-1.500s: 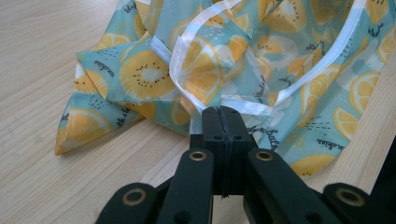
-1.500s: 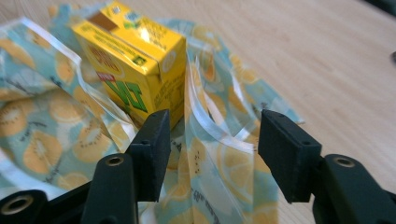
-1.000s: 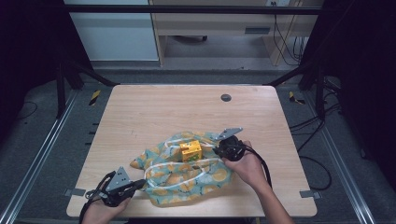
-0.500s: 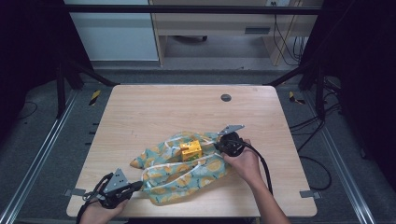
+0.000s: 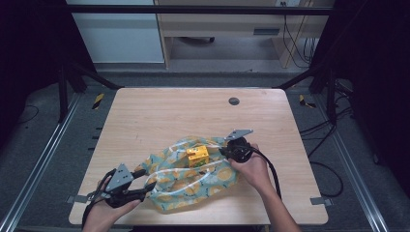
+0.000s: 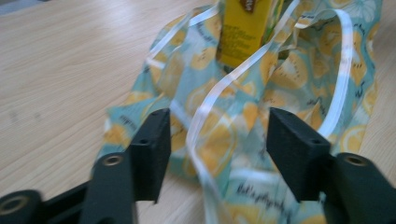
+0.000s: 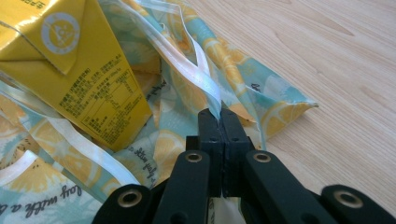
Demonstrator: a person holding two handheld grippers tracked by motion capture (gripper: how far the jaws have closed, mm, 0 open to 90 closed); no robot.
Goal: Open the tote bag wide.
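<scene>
A teal bag with a lemon print lies flat on the wooden table, white handle straps looped over it. A yellow carton rests on the bag's upper part and fills the top left of the right gripper view. My right gripper is shut on a white strap at the bag's right edge. My left gripper stands open at the bag's lower left corner, its jaws either side of the cloth without touching it.
A small dark round disc sits in the table near its far edge. Bare wood stretches across the far half and the left side. Black frame posts and cables stand off the table to the right.
My left gripper has shifted right along the front edge to the bag's corner. My right gripper has held its place, shut on the strap.
</scene>
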